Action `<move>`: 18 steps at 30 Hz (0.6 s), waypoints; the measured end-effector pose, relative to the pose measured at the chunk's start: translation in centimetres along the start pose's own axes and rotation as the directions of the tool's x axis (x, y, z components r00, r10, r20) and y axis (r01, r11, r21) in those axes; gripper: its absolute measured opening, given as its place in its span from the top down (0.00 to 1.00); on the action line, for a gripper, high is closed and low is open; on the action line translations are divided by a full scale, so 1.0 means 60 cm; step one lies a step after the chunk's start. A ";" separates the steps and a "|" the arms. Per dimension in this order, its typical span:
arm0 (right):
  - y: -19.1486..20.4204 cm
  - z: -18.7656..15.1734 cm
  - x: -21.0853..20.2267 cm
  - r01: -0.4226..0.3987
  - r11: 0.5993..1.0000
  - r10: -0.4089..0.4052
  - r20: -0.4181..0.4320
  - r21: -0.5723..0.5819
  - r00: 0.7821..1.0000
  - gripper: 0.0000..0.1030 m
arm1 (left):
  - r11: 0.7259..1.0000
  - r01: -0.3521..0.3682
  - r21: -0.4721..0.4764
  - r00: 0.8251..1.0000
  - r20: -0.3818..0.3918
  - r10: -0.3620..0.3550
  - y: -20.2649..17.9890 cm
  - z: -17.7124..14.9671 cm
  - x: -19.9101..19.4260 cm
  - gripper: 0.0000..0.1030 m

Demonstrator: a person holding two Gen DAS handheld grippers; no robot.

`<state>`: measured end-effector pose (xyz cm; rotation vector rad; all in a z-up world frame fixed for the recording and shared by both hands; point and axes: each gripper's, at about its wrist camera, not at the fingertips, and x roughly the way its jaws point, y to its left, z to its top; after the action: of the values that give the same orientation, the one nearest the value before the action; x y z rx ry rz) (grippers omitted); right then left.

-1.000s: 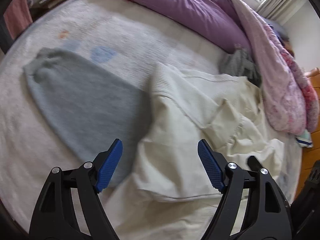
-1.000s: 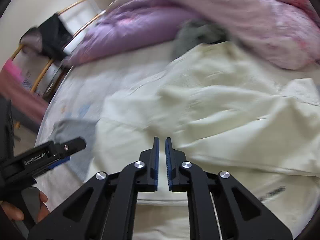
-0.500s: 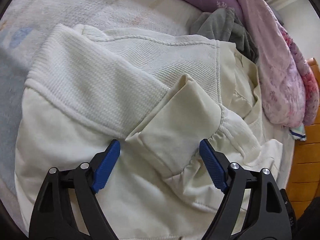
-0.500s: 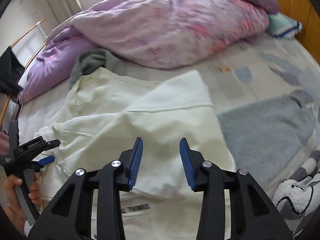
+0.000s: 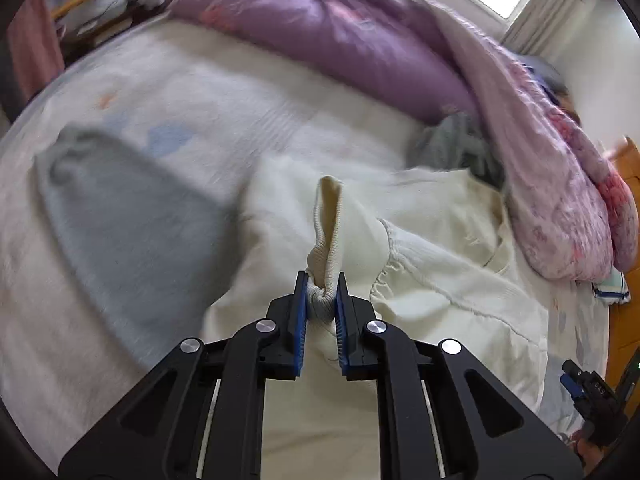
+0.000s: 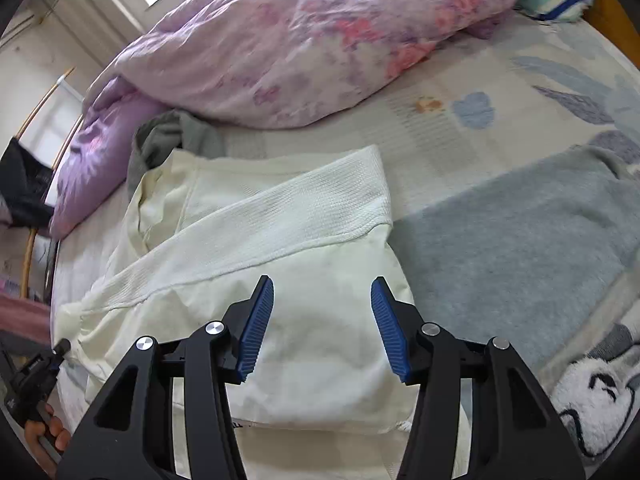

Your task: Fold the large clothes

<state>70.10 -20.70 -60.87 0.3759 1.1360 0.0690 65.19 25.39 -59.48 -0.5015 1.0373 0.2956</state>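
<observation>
Ribbed cream cuff (image 5: 326,232) bunches between the clamped left gripper (image 5: 322,312); right gripper (image 6: 322,330) gapes above the waffle-knit sweatshirt (image 6: 280,216).

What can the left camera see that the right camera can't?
Only the left wrist view shows the left tool pinching the ribbed cuff of the cream sweater.

Only the right wrist view shows the right tool wide open over the sweater, plus a panda picture on the bedding.

Both show the cream sweater, the grey garment, the purple quilt and the bed sheet.
</observation>
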 end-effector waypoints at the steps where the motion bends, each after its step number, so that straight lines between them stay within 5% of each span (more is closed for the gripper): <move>1: 0.005 -0.001 0.013 -0.008 1.000 0.007 -0.031 -0.014 0.999 0.53 | 0.999 -0.037 -0.003 0.999 -0.025 0.037 0.007 -0.011 0.014 0.88; 5: 0.008 -0.011 0.082 0.009 1.000 -0.012 -0.163 -0.020 0.986 0.53 | 0.995 -0.096 -0.025 0.991 -0.099 0.093 0.034 -0.029 0.054 0.86; 9: 0.003 -0.016 0.122 0.041 0.999 -0.048 -0.228 -0.035 0.973 0.53 | 0.996 -0.080 -0.027 0.985 -0.158 0.075 0.036 -0.022 0.078 0.78; 11: 0.007 -0.005 0.106 0.009 0.999 -0.016 -0.220 -0.031 0.975 0.53 | 0.998 -0.021 -0.051 0.985 -0.170 0.012 0.042 -0.004 0.071 0.64; 13: 0.010 0.014 0.082 -0.024 1.000 0.021 -0.188 -0.016 0.982 0.51 | 0.997 0.018 -0.077 0.994 -0.103 -0.026 0.050 0.018 0.041 0.37; 15: 0.012 0.046 0.056 -0.023 1.000 0.020 -0.133 -0.021 0.991 0.40 | 0.997 0.030 -0.073 0.998 -0.048 -0.034 0.053 0.053 0.025 0.25; 18: 0.005 0.094 0.056 0.021 0.999 -0.024 -0.100 -0.032 0.995 0.36 | 0.998 0.012 -0.063 0.997 -0.077 -0.017 0.057 0.110 0.057 0.23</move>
<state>76.62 -21.06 -61.66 0.3354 1.2372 0.0862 70.18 31.76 -60.66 -0.5800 1.1016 0.2982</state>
